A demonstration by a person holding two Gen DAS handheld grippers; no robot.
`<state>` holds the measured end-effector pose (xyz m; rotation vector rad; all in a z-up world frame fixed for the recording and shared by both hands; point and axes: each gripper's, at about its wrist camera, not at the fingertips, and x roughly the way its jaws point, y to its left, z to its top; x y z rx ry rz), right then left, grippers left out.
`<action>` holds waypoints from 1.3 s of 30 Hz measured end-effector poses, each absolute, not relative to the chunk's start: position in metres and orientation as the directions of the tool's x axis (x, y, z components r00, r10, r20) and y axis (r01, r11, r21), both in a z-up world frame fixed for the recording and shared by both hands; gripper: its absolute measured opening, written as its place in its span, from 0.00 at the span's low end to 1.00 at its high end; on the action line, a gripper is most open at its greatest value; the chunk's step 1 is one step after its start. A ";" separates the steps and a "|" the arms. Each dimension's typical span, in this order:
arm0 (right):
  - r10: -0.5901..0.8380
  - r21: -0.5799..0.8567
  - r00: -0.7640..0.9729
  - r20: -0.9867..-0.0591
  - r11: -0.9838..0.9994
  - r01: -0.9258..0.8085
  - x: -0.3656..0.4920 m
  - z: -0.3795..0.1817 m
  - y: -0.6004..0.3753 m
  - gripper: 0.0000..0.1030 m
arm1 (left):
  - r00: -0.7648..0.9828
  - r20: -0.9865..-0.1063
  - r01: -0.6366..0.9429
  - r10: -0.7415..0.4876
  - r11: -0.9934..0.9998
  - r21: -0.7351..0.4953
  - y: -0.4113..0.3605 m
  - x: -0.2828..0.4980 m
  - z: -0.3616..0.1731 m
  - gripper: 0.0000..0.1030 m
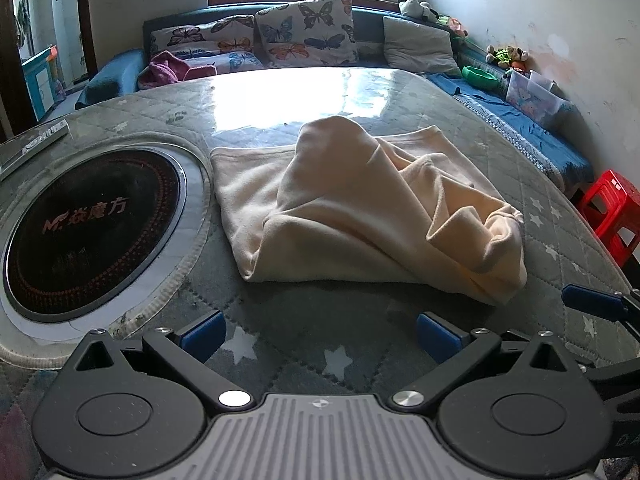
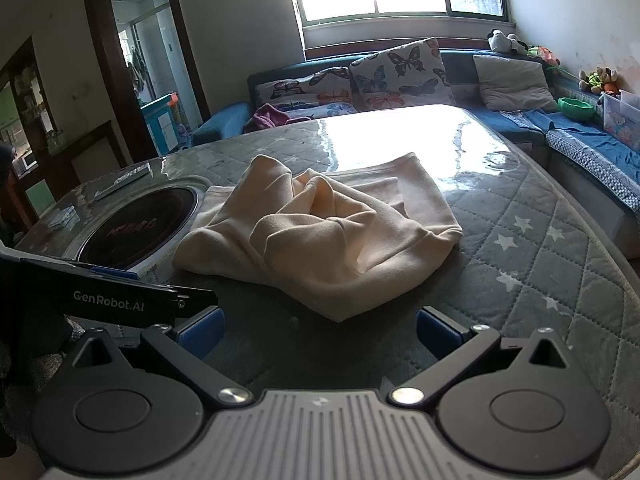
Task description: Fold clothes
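A cream-coloured garment [image 1: 360,208] lies bunched in a loose heap on the quilted grey table cover [image 1: 312,344], partly doubled over with a rumpled mound on top. In the right wrist view the same garment [image 2: 320,232] sits just ahead of the fingers. My left gripper [image 1: 320,338] is open, a short way back from the garment's near edge, with nothing between its blue pads. My right gripper [image 2: 320,334] is open too, close to the near corner of the cloth. The right gripper's blue fingertip [image 1: 592,304] shows at the right edge of the left wrist view.
A round black induction hob [image 1: 96,232] is set into the table left of the garment. A remote-like bar [image 1: 36,144] lies beyond it. A blue sofa with butterfly cushions [image 1: 304,32] runs behind. A red stool [image 1: 612,208] stands by the table's right edge.
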<state>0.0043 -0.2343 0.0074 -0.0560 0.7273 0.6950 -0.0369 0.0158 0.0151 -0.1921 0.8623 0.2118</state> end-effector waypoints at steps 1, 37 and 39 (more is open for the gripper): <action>0.565 0.185 0.536 -0.628 0.777 -0.602 0.004 0.008 -0.235 1.00 | 0.632 -0.767 -0.261 0.107 0.962 -0.082 0.016 -0.037 0.015 1.00; 0.556 0.181 0.534 -0.636 0.781 -0.598 0.006 0.007 -0.234 1.00 | 0.622 -0.775 -0.257 0.110 0.964 -0.070 0.012 -0.035 0.017 1.00; 0.556 0.181 0.533 -0.638 0.781 -0.598 0.007 0.006 -0.233 1.00 | 0.621 -0.776 -0.257 0.110 0.964 -0.069 0.012 -0.034 0.017 1.00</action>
